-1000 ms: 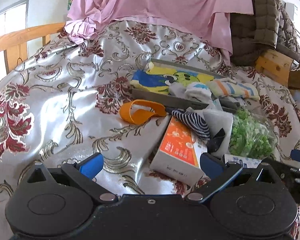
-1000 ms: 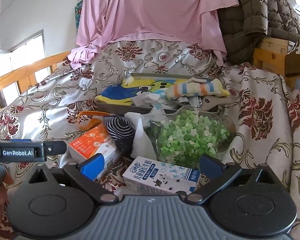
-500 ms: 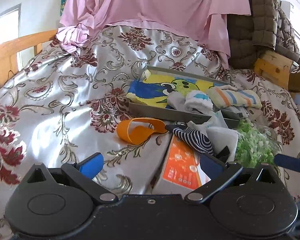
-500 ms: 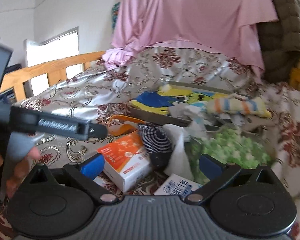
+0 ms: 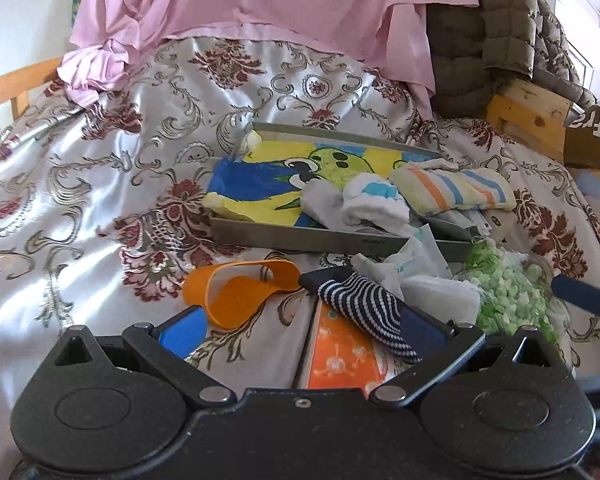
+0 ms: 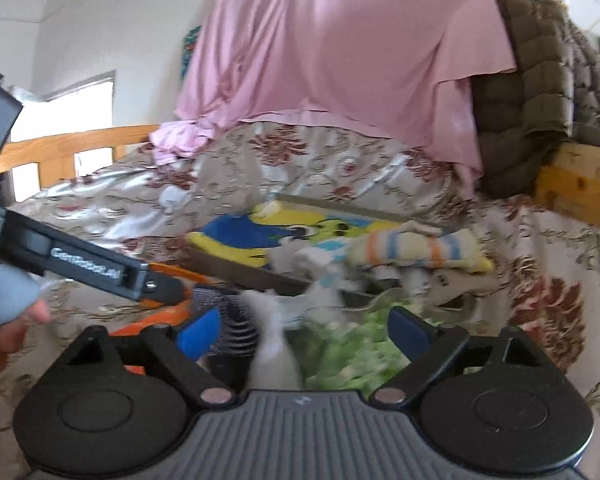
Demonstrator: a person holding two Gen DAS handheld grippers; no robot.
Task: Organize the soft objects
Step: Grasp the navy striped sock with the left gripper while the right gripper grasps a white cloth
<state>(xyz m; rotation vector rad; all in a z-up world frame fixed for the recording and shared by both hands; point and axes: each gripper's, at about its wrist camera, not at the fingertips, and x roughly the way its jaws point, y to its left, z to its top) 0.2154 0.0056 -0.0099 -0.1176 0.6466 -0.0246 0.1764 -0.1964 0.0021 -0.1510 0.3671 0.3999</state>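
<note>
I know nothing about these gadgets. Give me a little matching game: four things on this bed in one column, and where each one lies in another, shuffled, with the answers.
Things:
1. striped towel
2. navy striped sock
3. orange band
4. pink sheet

Places:
A. draped at the head of the bed
B. on the bedspread in front of the tray
C. over the orange box
D. in the grey tray

Pairs: 1-D, 2-C, 3-B, 4-A
</note>
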